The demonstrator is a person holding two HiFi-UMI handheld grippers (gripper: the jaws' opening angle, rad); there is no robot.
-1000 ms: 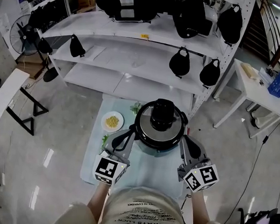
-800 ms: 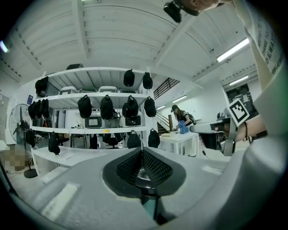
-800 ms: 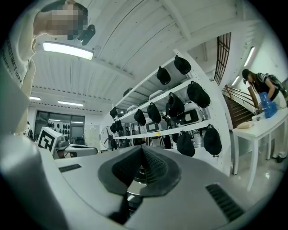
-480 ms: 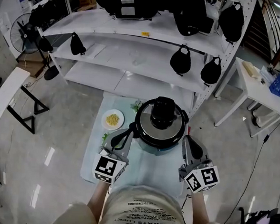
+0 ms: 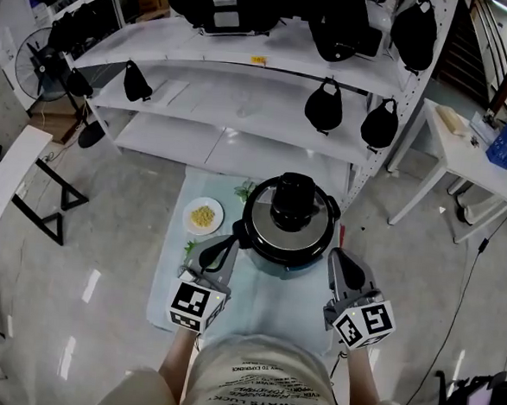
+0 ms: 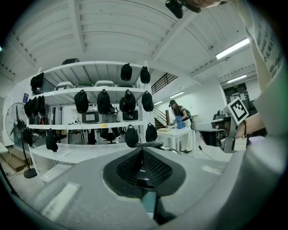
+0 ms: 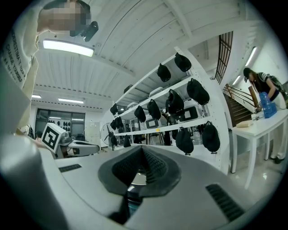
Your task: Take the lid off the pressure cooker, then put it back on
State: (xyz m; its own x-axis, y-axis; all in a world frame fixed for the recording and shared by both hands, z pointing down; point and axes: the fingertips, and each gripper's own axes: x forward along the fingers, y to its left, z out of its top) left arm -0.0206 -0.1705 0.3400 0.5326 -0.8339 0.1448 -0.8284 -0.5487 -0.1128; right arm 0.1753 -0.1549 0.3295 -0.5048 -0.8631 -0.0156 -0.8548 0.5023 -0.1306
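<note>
Closed and empty, left gripper (image 5: 219, 255) and right gripper (image 5: 339, 266) flanking cooker (image 5: 272, 266): may just shove the lid (image 5: 289, 210) askew unless opened first.

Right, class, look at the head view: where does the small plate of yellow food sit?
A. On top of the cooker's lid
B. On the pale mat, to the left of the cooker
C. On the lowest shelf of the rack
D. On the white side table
B: the plate lies on the pale mat, just left of the cooker and apart from it, in the head view.
</note>
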